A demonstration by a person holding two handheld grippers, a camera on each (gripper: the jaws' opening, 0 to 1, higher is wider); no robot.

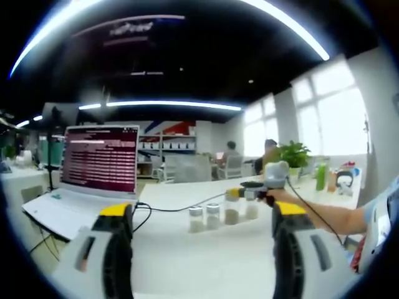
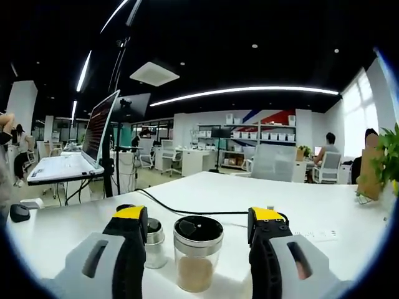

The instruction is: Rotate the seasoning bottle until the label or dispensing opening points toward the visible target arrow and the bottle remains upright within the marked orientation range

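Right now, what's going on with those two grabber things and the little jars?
Left tool open, held back from the jars. Right tool open around the seasoning bottle, upright, not gripped. Smaller jar and black cable close by.

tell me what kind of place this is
Most likely an open-plan office or lab: a long white table with an open white laptop, white shelving holding storage boxes along the back wall, and people seated at desks.
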